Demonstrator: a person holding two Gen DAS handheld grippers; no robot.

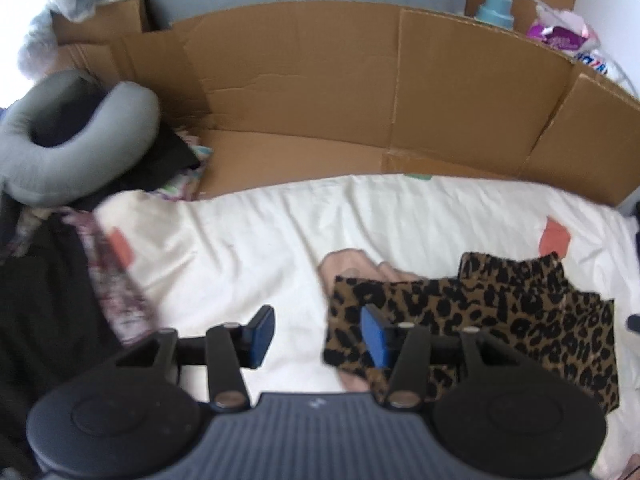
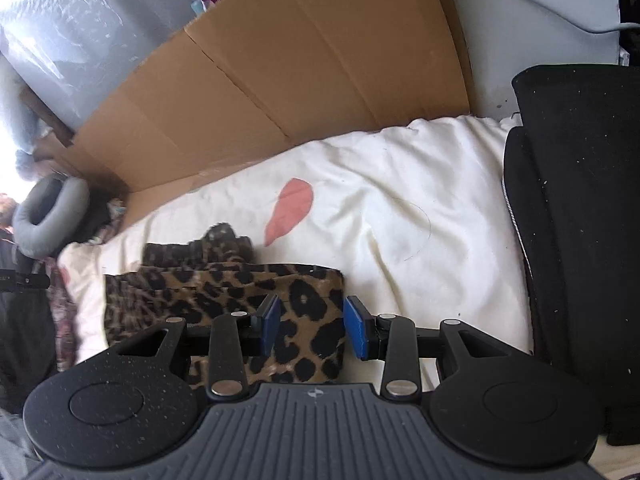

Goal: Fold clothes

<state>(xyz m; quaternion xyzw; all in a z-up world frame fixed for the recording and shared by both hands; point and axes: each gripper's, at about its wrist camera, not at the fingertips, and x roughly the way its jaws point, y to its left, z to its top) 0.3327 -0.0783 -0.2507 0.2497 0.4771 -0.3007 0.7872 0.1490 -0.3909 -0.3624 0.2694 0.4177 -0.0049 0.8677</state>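
Leopard-print garment (image 1: pixel 472 320), the one piece being worked, is lying folded into a compact layered rectangle on the white bedsheet (image 1: pixel 260 240), and every place below is being given relative to it. One left hand-held gripper (image 1: pixel 318 338) is hanging above its left edge with both blue pads standing apart and nothing between them except bare sheet and the cloth's border below; the jaws are gaping, so nothing is being gripped. One right hand-held gripper (image 2: pixel 310 326) is hovering over the garment's right end, its two blue pads straddling the folded edge with a gap on either side; the pads are not pressing, so this one too is judged open and empty. Both tools are probably sitting at opposite ends of the garment because a fold is best squared and released from its two ends at once. Behind the garment, one large flattened cardboard sheet (image 1: pixel 360 92) is standing along the bed's far side, seemingly acting as a backstop. One grey neck pillow (image 1: pixel 76 140) is resting well to the garment's left, above one heap of dark and floral clothes (image 1: pixel 52 292) that appears to be waiting its turn. One black padded object (image 2: pixel 580 220) is standing to the garment's right.
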